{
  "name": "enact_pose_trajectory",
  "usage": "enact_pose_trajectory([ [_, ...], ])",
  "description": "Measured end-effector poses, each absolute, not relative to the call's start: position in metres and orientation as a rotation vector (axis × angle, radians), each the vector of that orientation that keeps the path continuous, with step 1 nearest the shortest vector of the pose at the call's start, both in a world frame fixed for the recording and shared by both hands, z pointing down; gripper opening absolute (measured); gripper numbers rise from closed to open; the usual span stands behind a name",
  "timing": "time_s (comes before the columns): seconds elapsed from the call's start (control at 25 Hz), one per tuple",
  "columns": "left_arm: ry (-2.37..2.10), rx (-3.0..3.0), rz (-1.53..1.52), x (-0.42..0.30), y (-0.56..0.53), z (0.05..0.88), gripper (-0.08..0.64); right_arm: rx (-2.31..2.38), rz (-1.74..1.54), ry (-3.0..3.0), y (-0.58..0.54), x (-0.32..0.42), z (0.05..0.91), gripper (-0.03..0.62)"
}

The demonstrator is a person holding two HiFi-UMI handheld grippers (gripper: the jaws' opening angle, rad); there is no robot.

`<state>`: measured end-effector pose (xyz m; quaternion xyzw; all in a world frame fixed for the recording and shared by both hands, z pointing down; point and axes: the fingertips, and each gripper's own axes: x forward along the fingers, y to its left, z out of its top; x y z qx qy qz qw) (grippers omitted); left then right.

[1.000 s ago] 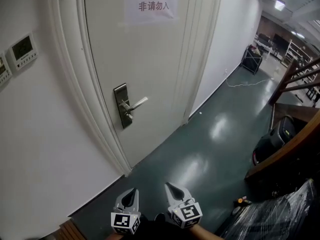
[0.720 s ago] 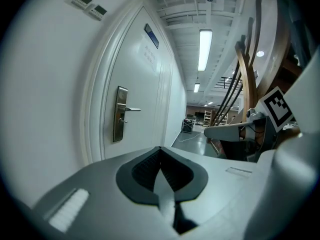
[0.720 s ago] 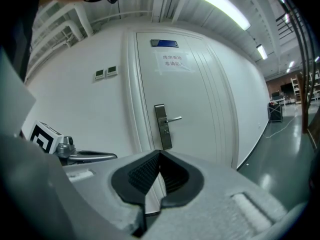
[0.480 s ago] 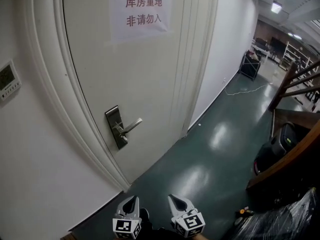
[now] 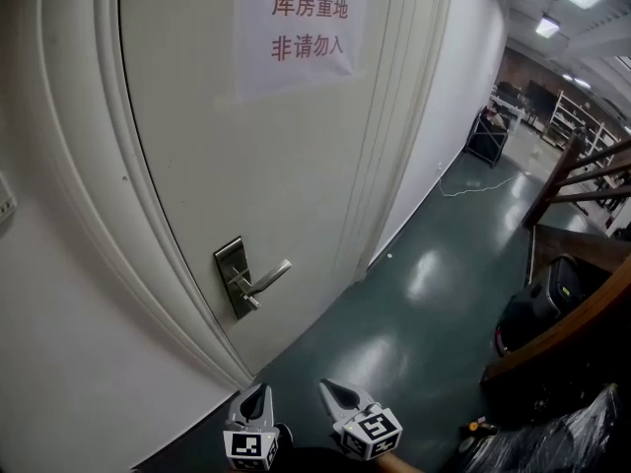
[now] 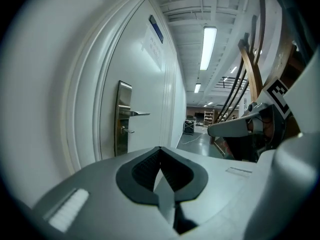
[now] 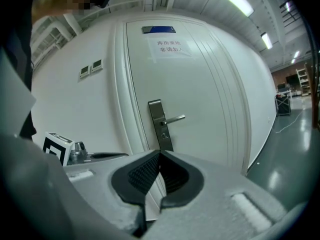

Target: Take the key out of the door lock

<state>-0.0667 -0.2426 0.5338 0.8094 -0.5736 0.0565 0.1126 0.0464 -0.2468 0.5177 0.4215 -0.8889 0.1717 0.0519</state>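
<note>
Pale walls [image 5: 59, 363] and a glossy dark green floor [image 5: 414, 304] are framing a corridor. A wooden stair rail [image 5: 577, 166] is running along the right edge of the head view, and a white door [image 5: 197, 146] is filling its upper left. A paper notice [image 5: 301, 33] with red characters is hanging near the top of the door. A metal lock plate [image 5: 233, 276] is sitting left of centre, its lever handle [image 5: 268, 277] pointing toward the right. Just below the lever a small metal stub is sticking out of the plate. That is looking like the key [image 5: 252, 304], seated in the lock, though it is too small to make out in detail. The left gripper [image 5: 258, 392] and the right gripper [image 5: 326, 389] are hanging side by side at the bottom centre of the frame, well apart from the lock, tips pointing up toward the door. Each gripper's own view is showing its ribbed pads [image 6: 145, 168] pressed together at the tips with nothing between them, and the lock plate standing beyond. They are probably being carried low and closed because the person is only approaching the door. Judging from this, the reach has not begun, and the jaws will need spreading before either can pinch the key's head.
</note>
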Motion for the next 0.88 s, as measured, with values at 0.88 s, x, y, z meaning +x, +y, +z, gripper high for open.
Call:
enact_pose_trajectory([
  [0.88,-1.913,2.256,0.244,-0.156,-0.329,0.557,0.049,0.780,1.546,-2.815,-0.400,-0.078,0.537,0.133],
])
